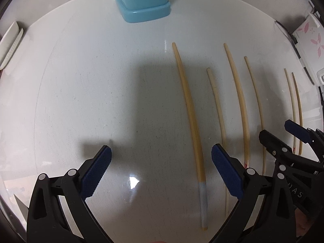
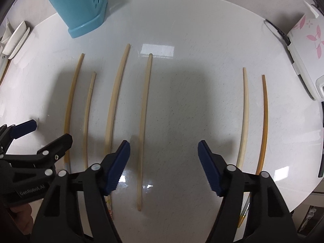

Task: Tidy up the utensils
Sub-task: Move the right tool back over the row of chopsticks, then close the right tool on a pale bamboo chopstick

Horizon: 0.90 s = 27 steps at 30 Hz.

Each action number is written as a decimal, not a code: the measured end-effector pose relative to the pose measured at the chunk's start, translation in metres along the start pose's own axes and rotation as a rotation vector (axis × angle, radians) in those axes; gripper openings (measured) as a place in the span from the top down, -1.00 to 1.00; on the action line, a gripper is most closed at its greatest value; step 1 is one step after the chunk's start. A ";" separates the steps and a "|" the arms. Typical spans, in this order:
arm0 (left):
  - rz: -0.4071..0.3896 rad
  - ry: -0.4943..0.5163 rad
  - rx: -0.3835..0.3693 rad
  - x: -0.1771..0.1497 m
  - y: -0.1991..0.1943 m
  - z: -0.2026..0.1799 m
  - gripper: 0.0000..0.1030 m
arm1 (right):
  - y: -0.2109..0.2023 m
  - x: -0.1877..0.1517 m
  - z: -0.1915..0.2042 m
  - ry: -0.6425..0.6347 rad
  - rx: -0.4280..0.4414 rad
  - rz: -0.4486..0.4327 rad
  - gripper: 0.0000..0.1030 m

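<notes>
Left wrist view | your left gripper (image 1: 161, 163) gapes wide, gripping nothing, banded chopstick (image 1: 190, 121) lying between its jaws | your right gripper (image 2: 164, 158) partly spread, empty, pale chopstick (image 2: 144, 125) between jaws | blue holder (image 2: 81, 10) far ahead

Six bamboo chopsticks (image 2: 144, 125) flat on white table, roughly parallel — blue holder (image 2: 81, 6) upright behind.

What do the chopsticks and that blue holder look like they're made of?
The chopsticks look like bamboo or wood: pale tan, matte, faint lengthwise grain, though I can't tell which. The blue holder looks like moulded plastic: even colour, smooth slightly glossy walls, round punched holes.
</notes>
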<state>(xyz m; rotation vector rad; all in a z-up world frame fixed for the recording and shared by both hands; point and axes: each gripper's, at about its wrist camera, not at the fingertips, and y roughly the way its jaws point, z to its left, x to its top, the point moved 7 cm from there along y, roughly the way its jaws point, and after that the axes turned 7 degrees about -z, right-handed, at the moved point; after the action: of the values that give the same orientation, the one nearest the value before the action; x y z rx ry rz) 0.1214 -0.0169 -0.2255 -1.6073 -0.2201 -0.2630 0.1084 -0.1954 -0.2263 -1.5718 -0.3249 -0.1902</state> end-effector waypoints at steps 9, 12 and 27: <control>0.013 0.023 0.033 0.010 0.002 -0.007 -0.57 | 0.004 0.003 0.006 0.000 0.025 0.056 0.04; 0.021 0.032 0.037 0.011 -0.001 -0.010 -0.33 | 0.004 0.004 0.010 -0.006 0.027 0.076 0.19; 0.071 0.023 -0.002 0.017 -0.007 -0.020 0.86 | 0.015 0.029 0.010 0.007 0.025 0.156 0.93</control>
<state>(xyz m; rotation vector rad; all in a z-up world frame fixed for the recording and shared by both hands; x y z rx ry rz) 0.1347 -0.0368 -0.2127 -1.6103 -0.1451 -0.2274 0.1397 -0.1828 -0.2311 -1.5636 -0.1975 -0.0697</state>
